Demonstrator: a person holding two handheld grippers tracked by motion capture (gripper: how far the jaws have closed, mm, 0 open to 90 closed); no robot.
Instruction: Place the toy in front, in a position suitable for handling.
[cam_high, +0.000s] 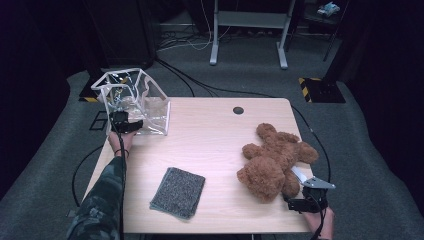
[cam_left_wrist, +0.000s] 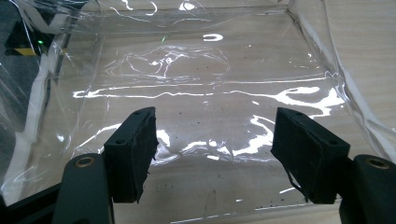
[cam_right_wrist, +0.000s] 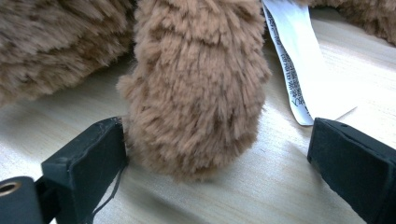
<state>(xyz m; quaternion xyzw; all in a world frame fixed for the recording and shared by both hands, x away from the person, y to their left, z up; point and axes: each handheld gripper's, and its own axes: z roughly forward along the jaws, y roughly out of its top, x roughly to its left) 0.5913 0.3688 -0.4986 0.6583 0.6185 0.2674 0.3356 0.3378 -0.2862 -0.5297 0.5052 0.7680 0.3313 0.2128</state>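
Observation:
A brown teddy bear (cam_high: 275, 160) lies on the right side of the wooden table (cam_high: 215, 135), with a white label (cam_right_wrist: 294, 60) trailing from it. My right gripper (cam_high: 305, 200) sits at the table's front right corner. It stands open around one furry leg (cam_right_wrist: 196, 93): the left pad brushes the fur and the right pad is apart from it. A clear plastic bag (cam_high: 135, 100) with white edging stands at the back left. My left gripper (cam_high: 125, 124) is right at its near side, open (cam_left_wrist: 214, 140), with the clear film (cam_left_wrist: 196, 79) ahead of the pads and nothing gripped.
A folded grey cloth (cam_high: 178, 192) lies at the front middle of the table. A dark round hole (cam_high: 238, 110) sits near the far edge. Cables cross the carpet behind, and grey desk legs (cam_high: 215, 45) stand farther back.

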